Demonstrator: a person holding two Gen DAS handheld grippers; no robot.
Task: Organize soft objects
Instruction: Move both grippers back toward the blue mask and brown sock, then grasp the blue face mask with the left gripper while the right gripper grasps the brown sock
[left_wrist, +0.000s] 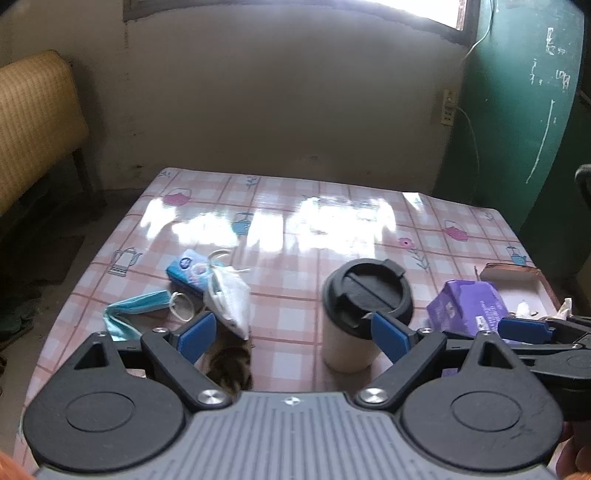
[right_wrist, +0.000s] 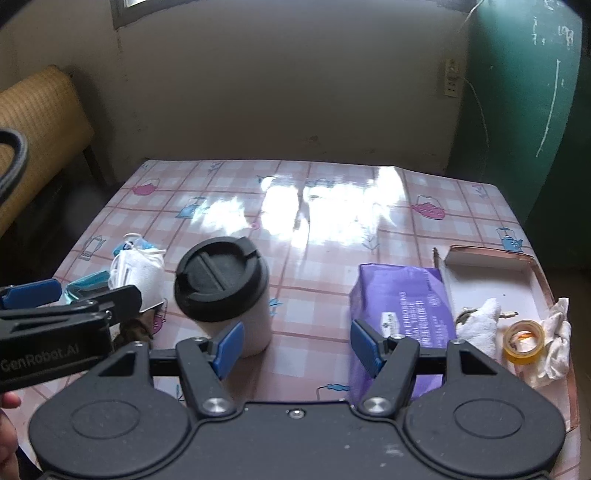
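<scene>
**Both claws spread above the cluttered table**

The left gripper (left_wrist: 293, 334) and right gripper (right_wrist: 297, 345) hang with jaws apart, pinching nothing. A white face mask (left_wrist: 231, 295) lies beside a blue one (left_wrist: 127, 314) at the table's left; the purple tissue pack (right_wrist: 402, 306) (label side up) sits right of the lidded cup (right_wrist: 225, 291).

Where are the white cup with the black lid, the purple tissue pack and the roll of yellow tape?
white cup with black lid (right_wrist: 221, 280), right wrist view, on the top of the lid.
purple tissue pack (right_wrist: 402, 302), right wrist view, on its printed top face.
roll of yellow tape (right_wrist: 511, 352), right wrist view, on the ring's front edge.
</scene>
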